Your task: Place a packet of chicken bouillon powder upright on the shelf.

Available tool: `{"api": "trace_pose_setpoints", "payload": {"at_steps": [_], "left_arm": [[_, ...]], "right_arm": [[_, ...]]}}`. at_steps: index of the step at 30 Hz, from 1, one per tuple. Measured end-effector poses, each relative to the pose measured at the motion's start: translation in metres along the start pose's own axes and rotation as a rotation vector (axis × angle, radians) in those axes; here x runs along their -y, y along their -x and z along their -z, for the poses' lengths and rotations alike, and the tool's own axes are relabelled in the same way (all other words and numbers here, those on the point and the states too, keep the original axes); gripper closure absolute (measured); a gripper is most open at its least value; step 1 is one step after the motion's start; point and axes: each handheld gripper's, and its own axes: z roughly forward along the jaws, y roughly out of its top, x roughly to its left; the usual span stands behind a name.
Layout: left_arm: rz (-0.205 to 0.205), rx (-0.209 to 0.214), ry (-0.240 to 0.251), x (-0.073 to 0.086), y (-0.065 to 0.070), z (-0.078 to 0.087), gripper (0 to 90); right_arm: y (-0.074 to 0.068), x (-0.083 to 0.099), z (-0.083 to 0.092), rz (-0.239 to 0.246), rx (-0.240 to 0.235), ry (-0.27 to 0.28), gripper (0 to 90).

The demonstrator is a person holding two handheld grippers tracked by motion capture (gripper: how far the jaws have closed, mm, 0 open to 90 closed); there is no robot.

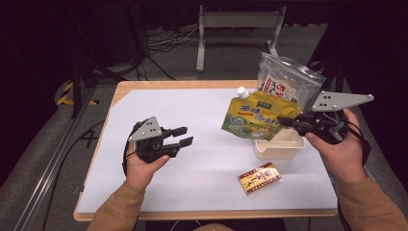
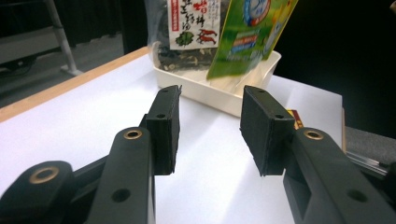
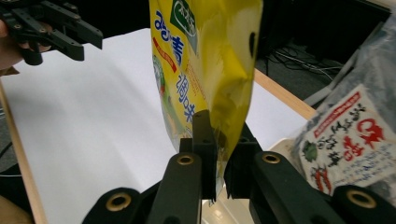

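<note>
My right gripper (image 1: 283,121) (image 3: 219,135) is shut on the lower edge of a yellow spouted pouch (image 1: 252,117) (image 3: 205,56) and holds it in the air, tilted, above the cream tray (image 1: 279,150). The pouch (image 2: 252,32) hangs over the tray (image 2: 275,60) in the left gripper view. A clear bag of dark dried food with a red and white label (image 1: 286,77) (image 2: 187,28) (image 3: 345,140) stands in the tray behind it. My left gripper (image 1: 185,135) (image 2: 212,98) rests on the white mat at the left, open, with nothing between its pads.
A small red and yellow box (image 1: 260,178) (image 2: 295,116) lies flat on the white mat (image 1: 202,120) in front of the tray. The wooden table edge (image 1: 159,84) frames the mat. A metal stand (image 1: 235,21) and cables sit on the floor beyond.
</note>
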Motion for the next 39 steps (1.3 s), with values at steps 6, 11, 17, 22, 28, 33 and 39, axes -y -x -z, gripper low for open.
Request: {"api": "trace_pose_setpoints", "payload": {"at_steps": [6, 11, 17, 22, 28, 33, 39], "left_arm": [[0.004, -0.008, -0.007, 0.002, -0.004, 0.0, 57.7], [0.014, -0.011, -0.011, 0.003, -0.004, 0.0, 57.7], [0.009, -0.014, -0.013, 0.003, -0.005, 0.0, 57.7], [0.02, -0.014, -0.022, 0.004, -0.004, -0.001, 57.6], [0.015, -0.016, -0.026, 0.004, -0.004, -0.002, 57.5], [0.019, -0.017, -0.032, 0.004, -0.004, -0.002, 57.5], [0.019, -0.013, -0.037, 0.005, -0.004, -0.004, 57.4]], "right_arm": [[0.013, -0.003, 0.005, -0.005, 0.038, -0.024, 85.0], [0.021, -0.004, 0.007, -0.012, 0.064, -0.052, 85.0], [0.031, -0.001, 0.012, -0.027, 0.098, -0.089, 85.0], [0.035, 0.002, 0.015, -0.039, 0.123, -0.12, 85.0], [0.042, 0.008, 0.017, -0.058, 0.146, -0.15, 85.1], [0.048, 0.013, 0.016, -0.068, 0.156, -0.185, 85.1], [0.05, 0.016, 0.015, -0.065, 0.158, -0.208, 85.6]]}}
